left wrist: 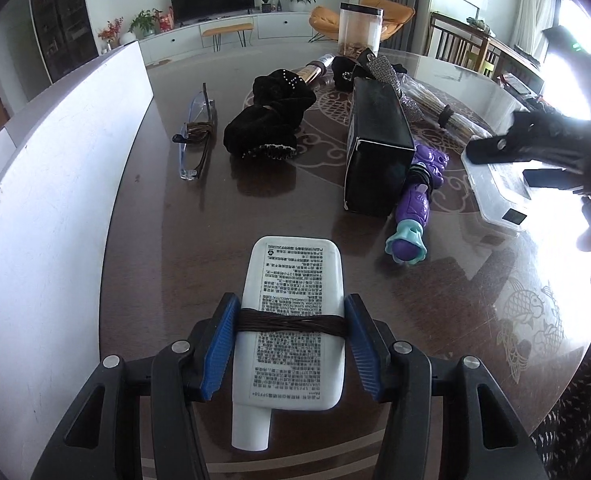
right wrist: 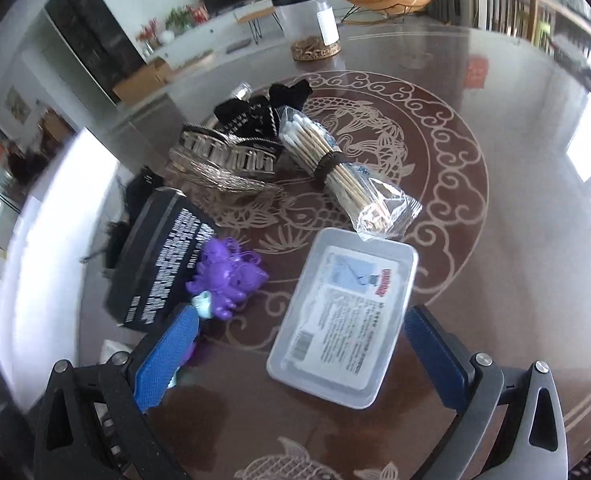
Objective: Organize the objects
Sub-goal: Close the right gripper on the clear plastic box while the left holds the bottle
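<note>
A white flat tube (left wrist: 291, 320) with small black print, cap pointing toward the camera and a dark hair tie wound around its middle, is held between blue-padded fingers (left wrist: 219, 346) above the worktop (left wrist: 167, 248). A black box (left wrist: 375, 148) lies lengthwise, with a purple toy (left wrist: 415, 200) just beside it. A clear lidded plastic case (right wrist: 343, 316) with a printed label lies flat. A wrapped bundle of cotton swabs (right wrist: 335, 164), tied at its middle, lies touching the case's far corner. Blue-framed glasses (left wrist: 197, 136) and black velvet hair accessories (left wrist: 267, 120) lie farther off.
</note>
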A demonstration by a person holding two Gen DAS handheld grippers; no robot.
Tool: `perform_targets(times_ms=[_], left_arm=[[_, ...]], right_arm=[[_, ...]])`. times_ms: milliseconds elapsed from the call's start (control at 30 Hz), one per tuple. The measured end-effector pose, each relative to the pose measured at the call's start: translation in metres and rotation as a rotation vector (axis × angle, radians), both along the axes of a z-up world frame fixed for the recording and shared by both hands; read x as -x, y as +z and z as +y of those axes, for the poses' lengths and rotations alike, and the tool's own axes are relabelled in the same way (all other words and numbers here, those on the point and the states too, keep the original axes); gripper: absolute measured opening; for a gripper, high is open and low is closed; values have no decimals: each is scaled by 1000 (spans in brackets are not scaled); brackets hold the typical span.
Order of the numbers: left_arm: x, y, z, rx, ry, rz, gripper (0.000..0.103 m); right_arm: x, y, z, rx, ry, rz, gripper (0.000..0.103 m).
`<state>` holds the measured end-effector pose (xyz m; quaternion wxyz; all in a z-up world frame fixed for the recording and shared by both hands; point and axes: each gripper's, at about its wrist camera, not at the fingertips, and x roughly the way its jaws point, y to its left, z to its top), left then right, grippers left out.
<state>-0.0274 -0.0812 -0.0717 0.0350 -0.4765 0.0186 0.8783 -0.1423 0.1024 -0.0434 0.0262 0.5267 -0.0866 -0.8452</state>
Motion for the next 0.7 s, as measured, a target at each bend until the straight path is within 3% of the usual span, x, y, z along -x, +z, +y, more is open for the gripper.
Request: perform_targets(times_ms=[200, 700], left_arm=[[-3, -2, 2, -5, -4, 24, 53], [-2, -2, 2, 0, -1, 28, 53]], right_arm=[[-5, -27, 0, -114, -3, -76, 103], [-6, -27, 4, -95, 25, -55, 103]])
